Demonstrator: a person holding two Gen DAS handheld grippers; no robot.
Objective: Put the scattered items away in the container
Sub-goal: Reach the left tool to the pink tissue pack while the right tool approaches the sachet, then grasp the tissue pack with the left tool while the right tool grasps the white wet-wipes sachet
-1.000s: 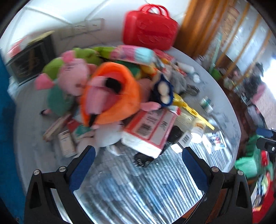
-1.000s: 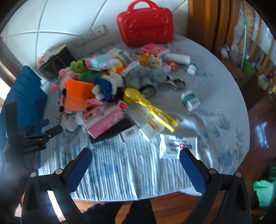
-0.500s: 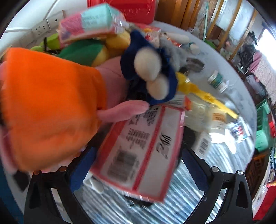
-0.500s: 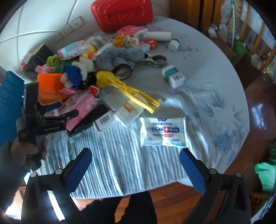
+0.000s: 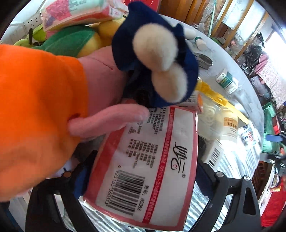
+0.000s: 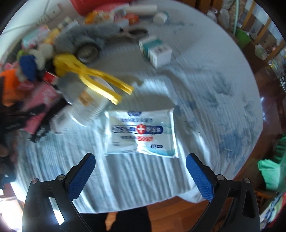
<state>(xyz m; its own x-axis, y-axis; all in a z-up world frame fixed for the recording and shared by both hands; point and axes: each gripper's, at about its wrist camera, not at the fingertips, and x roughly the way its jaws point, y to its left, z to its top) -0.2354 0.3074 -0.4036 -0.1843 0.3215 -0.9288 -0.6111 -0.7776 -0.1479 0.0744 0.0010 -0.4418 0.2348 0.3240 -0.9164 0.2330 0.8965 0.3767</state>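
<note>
**A:** Round table under a pale blue-and-white striped cloth [image 6: 143, 182], wood floor below it, stuff heaped along the left side. What's the left camera got?

**B:** Far left is a plush in bright orange fabric [image 5: 35, 107] with a pink arm lying across a red-and-white plastic tissue pack with a barcode [image 5: 143, 169]. A navy plush with cream puffs [image 5: 157, 58] sits above the pack. The left gripper [image 5: 141, 180] is right down over that pack: the pack sits between its blue-padded fingers [image 5: 79, 185], and the jaws have just been closing a bit. They're still wide, and I can't see the pads pressing it yet.

**A:** And the right view?

**B:** Blurry. Left edge is the pile, then yellow plastic tongs [image 6: 93, 76] lying over a clear tub, then a flat white-and-blue wet-wipe packet with a red cross [image 6: 141, 132] lying flat on the cloth. Further right and back, a small white-and-teal carton [image 6: 155, 50]. The right gripper [image 6: 141, 176] hangs just short of the wipe packet, jaws spread wide, nothing in them.

**A:** Container?

**B:** Only a red edge at the top [image 6: 100, 4], can't tell more.
</note>
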